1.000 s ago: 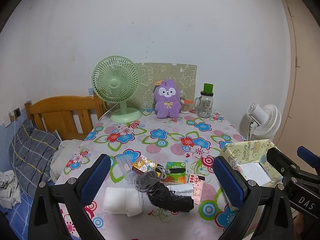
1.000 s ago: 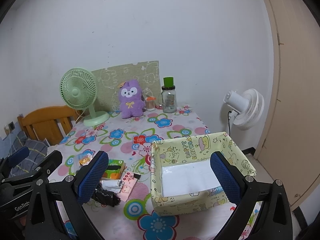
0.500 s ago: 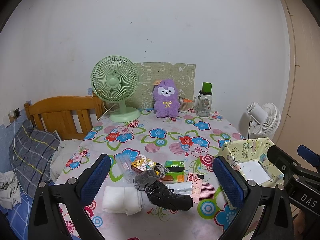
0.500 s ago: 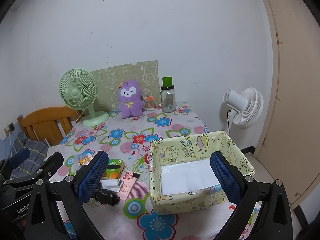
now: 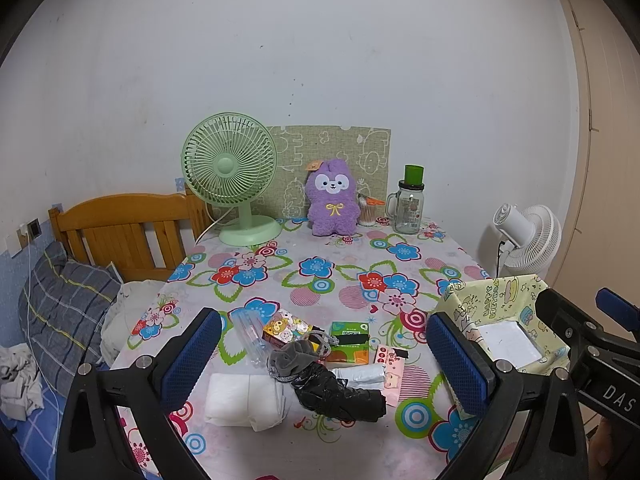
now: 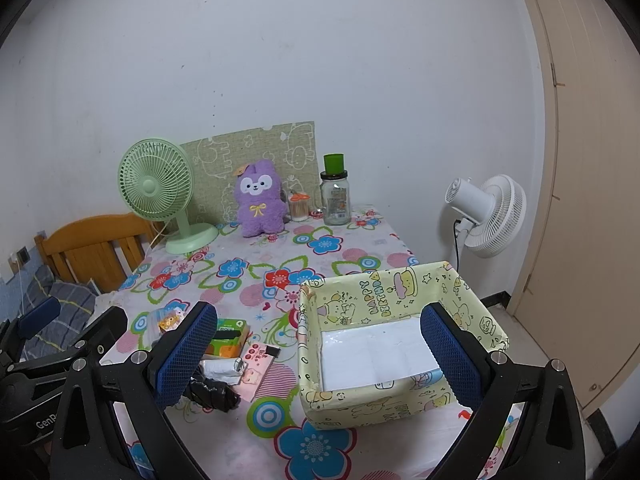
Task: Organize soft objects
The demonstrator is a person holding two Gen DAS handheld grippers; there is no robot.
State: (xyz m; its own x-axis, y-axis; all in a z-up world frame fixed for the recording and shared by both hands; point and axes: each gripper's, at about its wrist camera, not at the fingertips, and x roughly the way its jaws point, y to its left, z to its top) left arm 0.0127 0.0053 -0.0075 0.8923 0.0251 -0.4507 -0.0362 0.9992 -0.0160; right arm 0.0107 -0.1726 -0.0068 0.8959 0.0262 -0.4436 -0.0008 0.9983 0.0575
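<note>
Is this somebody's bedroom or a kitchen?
Most likely a bedroom. A wooden headboard with a plaid pillow stands beside the flowered table, and a purple plush toy sits at the back by a green fan. Nothing for cooking shows.

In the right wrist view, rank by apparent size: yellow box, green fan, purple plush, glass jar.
1. Yellow box, though it sits nearest the camera.
2. Green fan.
3. Purple plush.
4. Glass jar, smallest.

Each claw, left (image 5: 326, 354) and right (image 6: 318, 354), has black arms, silver screws and blue mesh-textured fingers (image 5: 191, 354); white lettering marks the frames.
</note>
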